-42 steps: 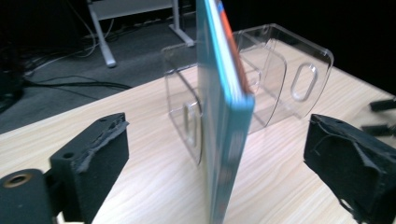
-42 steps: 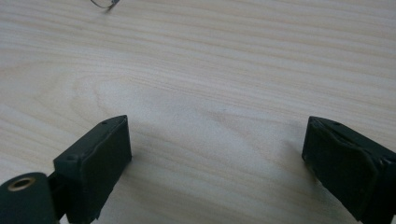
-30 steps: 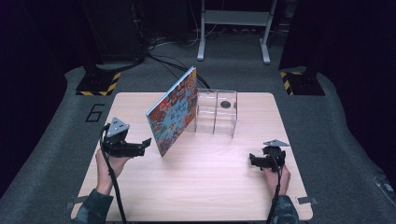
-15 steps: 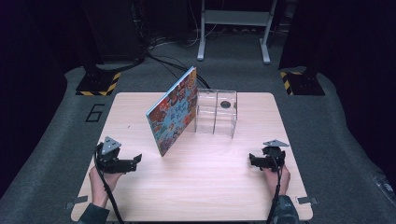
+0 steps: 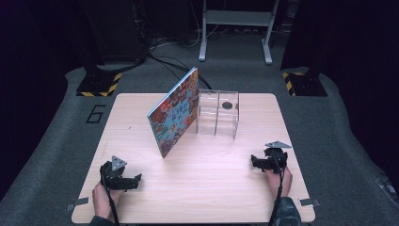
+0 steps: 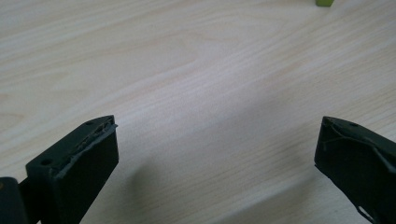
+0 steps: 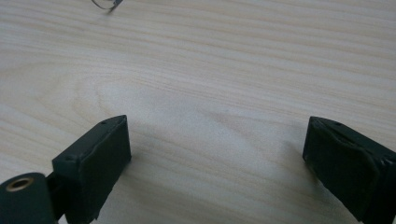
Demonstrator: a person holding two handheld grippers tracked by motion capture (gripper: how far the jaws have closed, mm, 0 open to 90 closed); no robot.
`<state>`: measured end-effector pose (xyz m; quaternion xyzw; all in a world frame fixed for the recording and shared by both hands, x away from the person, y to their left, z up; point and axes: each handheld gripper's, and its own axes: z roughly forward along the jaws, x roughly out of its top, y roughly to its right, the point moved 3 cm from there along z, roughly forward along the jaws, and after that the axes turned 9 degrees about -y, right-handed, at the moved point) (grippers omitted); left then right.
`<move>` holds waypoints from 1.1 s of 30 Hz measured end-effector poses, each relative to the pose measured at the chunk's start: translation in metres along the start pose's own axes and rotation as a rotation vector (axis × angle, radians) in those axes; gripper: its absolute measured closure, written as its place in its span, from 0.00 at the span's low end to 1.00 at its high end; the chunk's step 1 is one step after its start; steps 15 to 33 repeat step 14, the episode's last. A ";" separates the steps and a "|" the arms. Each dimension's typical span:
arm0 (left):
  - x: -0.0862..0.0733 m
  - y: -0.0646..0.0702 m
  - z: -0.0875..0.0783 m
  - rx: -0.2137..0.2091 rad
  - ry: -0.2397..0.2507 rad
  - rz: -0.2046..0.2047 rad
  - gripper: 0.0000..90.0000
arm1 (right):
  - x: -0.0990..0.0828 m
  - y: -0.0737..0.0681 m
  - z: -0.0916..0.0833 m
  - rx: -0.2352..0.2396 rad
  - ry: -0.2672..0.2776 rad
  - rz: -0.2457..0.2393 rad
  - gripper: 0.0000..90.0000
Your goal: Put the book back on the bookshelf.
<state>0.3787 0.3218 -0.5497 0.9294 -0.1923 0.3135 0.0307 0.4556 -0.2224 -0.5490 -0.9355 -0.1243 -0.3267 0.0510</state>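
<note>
A: Start at the left hand-held gripper (image 5: 134, 179). What is it doing?

B: It sits low over the near left corner of the pale wooden counter (image 5: 141, 117), jaws spread wide with nothing but bare wood grain between them. A second ago it hung higher and nearer the book; now it has come down and back toward the person, so the left hand has let go and withdrawn.

A: And the right hand-held gripper (image 5: 254, 163)?

B: Released too, jaws wide apart over bare wood at the near right. It has not shifted since the earlier pictures.

A: So where is the thing being worked on?

B: The thin hardcover book with a busy red, blue and orange cover (image 5: 175, 113) stands tilted on its lower edge at the middle of the counter. Its upper part leans against the left side of the clear acrylic organiser with upright dividers (image 5: 217, 115). It is well apart from both grippers and has kept the same lean throughout.

A: What does that tell you?

B: I judge the book is resting on its own. Either this is its final place, or slotting it into a compartment is still to come.

A: Counts?

B: Two grippers, one book, one organiser, and one dark round thing (image 5: 227, 105) in the organiser's back right part; what it is I cannot tell.
</note>
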 end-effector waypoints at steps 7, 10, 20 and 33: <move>-0.004 -0.005 0.002 -0.037 0.019 -0.051 0.00 | 0.000 0.000 0.000 0.002 -0.005 -0.001 0.07; -0.004 -0.005 0.002 -0.037 0.020 -0.048 0.00 | 0.000 0.000 0.000 0.002 -0.005 0.000 0.07; -0.004 -0.005 0.002 -0.038 0.021 -0.051 0.00 | 0.000 0.000 0.000 0.003 -0.003 0.002 0.07; -0.004 -0.005 0.002 -0.038 0.021 -0.051 0.00 | 0.000 0.000 0.000 0.003 -0.003 0.002 0.07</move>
